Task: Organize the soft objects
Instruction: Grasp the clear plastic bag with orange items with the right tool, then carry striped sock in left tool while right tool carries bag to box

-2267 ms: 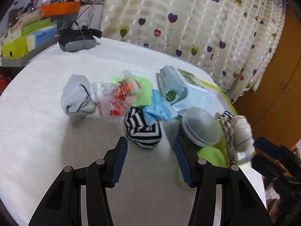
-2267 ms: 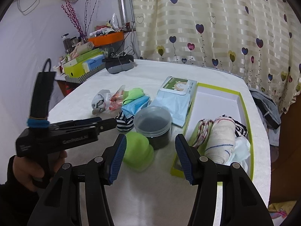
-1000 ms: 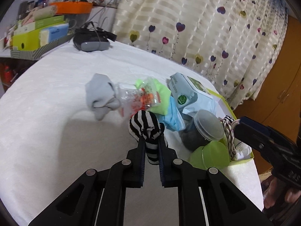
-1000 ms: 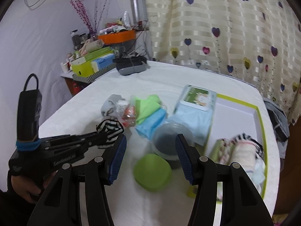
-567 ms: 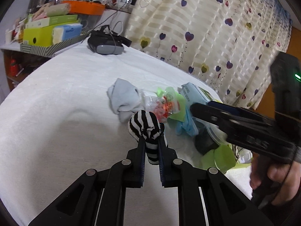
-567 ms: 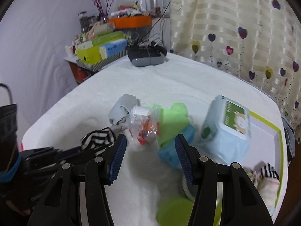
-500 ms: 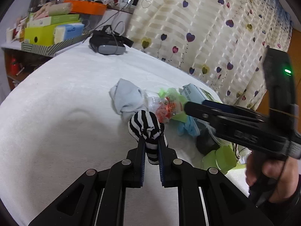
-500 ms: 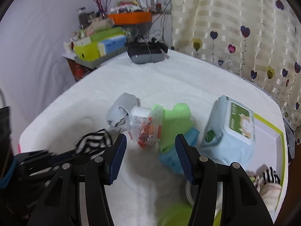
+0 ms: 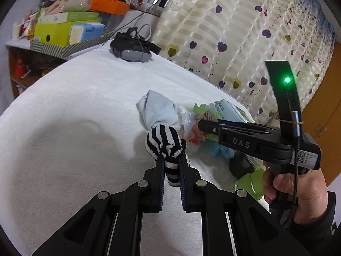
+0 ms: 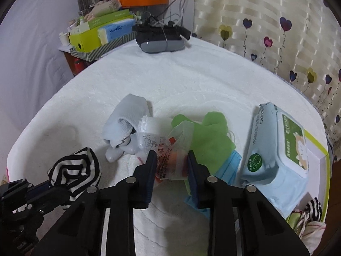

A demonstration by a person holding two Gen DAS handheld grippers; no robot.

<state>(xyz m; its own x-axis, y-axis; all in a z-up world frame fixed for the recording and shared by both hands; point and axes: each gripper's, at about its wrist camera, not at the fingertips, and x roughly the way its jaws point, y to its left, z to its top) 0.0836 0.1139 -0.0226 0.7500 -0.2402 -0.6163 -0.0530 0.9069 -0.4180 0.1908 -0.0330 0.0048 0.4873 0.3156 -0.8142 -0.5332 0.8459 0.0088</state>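
Soft, even indoor light fills both fisheye views, casting a faint broad shadow on the white table cover [image 9: 70, 132]. Black vignetting rounds every corner, straight edges bow, and a green indicator light [image 9: 287, 80] glares.

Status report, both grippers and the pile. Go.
Left gripper shut on striped sock, lifted. Right gripper closing around clear plastic packet, not confirmed gripped. White sock and green cloth crowd the packet.
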